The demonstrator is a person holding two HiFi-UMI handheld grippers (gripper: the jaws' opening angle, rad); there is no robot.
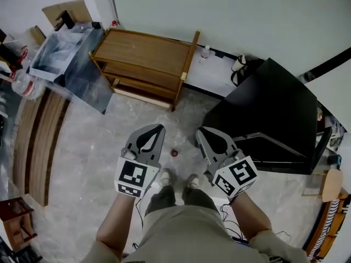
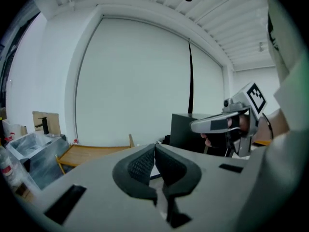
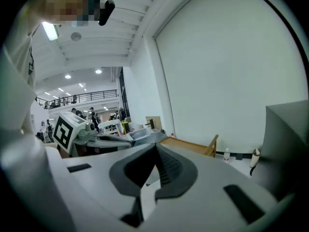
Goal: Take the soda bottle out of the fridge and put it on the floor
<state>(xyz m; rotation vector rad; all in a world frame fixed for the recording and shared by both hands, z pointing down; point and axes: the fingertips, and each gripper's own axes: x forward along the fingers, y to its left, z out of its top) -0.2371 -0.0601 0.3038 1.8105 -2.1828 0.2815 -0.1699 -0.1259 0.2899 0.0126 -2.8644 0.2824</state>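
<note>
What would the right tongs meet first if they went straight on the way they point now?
The right tongs would probably meet the low wooden shelf before the white wall; depth is unclear.

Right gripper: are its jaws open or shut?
Shut. On the right gripper the jaws meet at their tips, with nothing between them.

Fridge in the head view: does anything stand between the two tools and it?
Nothing visible does. The right tool hangs shut and empty beside the black fridge, the left tool likewise. A small red thing lies on the floor between the tools, off that path. The fridge looks closed; no soda bottle shows at it.
</note>
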